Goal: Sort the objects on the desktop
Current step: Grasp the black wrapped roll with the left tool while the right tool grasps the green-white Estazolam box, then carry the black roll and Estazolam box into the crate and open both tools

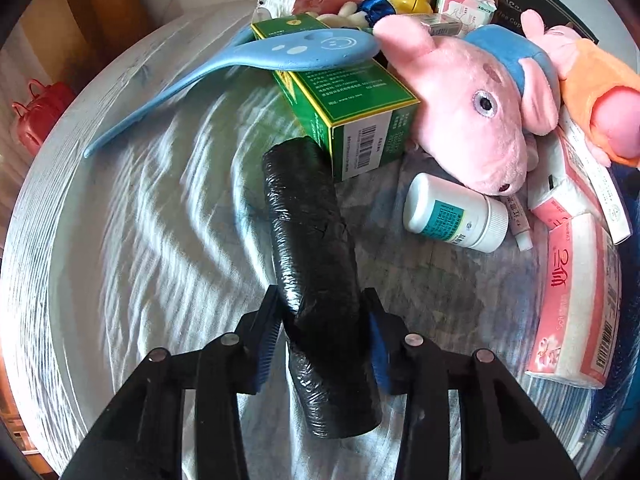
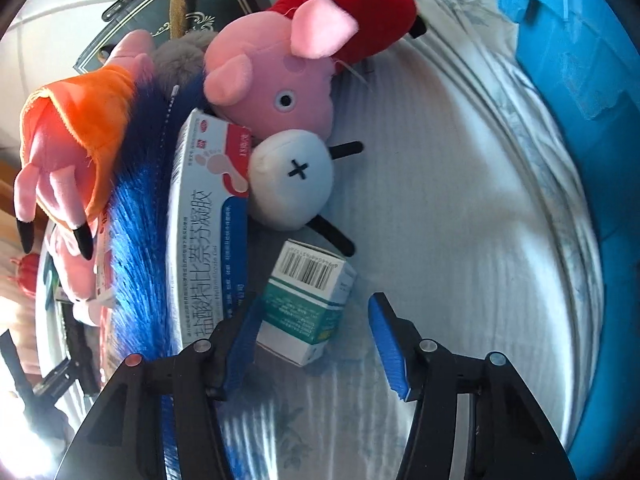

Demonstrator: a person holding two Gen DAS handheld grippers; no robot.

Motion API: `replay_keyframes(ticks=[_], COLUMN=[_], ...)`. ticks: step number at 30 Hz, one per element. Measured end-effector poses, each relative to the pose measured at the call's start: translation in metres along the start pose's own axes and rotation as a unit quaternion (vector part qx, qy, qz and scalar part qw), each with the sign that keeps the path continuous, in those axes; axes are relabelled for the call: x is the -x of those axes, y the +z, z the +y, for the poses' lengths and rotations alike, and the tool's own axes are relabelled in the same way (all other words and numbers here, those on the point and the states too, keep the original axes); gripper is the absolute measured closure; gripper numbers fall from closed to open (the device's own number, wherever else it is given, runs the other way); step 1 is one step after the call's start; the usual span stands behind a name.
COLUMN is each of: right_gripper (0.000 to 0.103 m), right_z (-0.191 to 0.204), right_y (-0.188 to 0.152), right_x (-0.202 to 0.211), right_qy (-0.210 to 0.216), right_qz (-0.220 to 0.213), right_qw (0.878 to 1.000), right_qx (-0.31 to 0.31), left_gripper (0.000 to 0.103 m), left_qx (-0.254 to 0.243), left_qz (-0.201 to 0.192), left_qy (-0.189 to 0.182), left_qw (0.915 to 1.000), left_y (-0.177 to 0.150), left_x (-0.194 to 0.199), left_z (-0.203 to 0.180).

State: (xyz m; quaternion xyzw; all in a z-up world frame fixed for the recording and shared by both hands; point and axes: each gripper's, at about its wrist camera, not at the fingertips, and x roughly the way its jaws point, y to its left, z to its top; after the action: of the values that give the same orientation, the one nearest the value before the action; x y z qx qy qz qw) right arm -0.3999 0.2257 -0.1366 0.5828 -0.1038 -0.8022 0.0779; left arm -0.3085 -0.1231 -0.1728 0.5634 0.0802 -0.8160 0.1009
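My left gripper is shut on a black roll of rubbish bags, which points away toward a green box. A white medicine bottle lies to its right, below a pink plush pig with a blue cap. My right gripper is open, its jaws on either side of a small teal and white box that lies on the table; the left pad is close to it. A long white and blue medicine box lies to the left of it.
A blue shoehorn rests on the green box. Pink tissue packs lie at the right. A plush pig in red, a white plush, a pig in orange and a blue brush crowd the pile. A blue bin stands at the right.
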Motion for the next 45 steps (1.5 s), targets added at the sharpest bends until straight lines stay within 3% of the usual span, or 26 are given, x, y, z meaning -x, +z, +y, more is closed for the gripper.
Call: replay_keyframes(ticks=[5,7,10,16,25,34,42,45], right_gripper=[0.048,0.068,0.067,0.067,0.066,0.066,0.066,0.066], right_z=[0.012,0.011,0.010,0.015,0.030,0.046,0.014,-0.011], right_y=[0.005,-0.001,-0.011,-0.029,-0.068,-0.083,-0.083,-0.079], right_x=[-0.016,-0.019,-0.008,0.046,0.137,0.217,0.335,0.377], right_qy=[-0.018,-0.021,-0.029,-0.041,-0.033,-0.024,-0.021,-0.043], right_qz=[0.018,0.025,0.015,-0.033,-0.119,-0.200,-0.286,-0.310], right_qw=[1.000,0.999,0.999,0.997,0.987,0.972,0.953,0.946], right_qx=[0.013,0.018,0.029,0.054,0.101,0.121,0.102,0.088], left_gripper=[0.065,0.065,0.067,0.068,0.069,0.069,0.069,0.069], left_qx=[0.012,0.014,0.011,0.001,-0.028,-0.092,-0.182,-0.214], left_qz=[-0.004,-0.010,-0.025,-0.067,-0.136,-0.211,-0.263,-0.276], left_qy=[-0.005,-0.009,-0.013,-0.032,-0.067,-0.097,-0.147,-0.170], left_qw=[0.9999,0.9998,0.9995,0.9972,0.9881,0.9682,0.9358,0.9212], left_y=[-0.007,-0.015,-0.029,-0.043,-0.022,-0.028,-0.006,-0.001], left_x=[0.004,0.013,0.032,0.075,0.129,0.216,0.298,0.332], left_z=[0.000,0.006,0.012,0.003,0.001,-0.050,-0.147,-0.193])
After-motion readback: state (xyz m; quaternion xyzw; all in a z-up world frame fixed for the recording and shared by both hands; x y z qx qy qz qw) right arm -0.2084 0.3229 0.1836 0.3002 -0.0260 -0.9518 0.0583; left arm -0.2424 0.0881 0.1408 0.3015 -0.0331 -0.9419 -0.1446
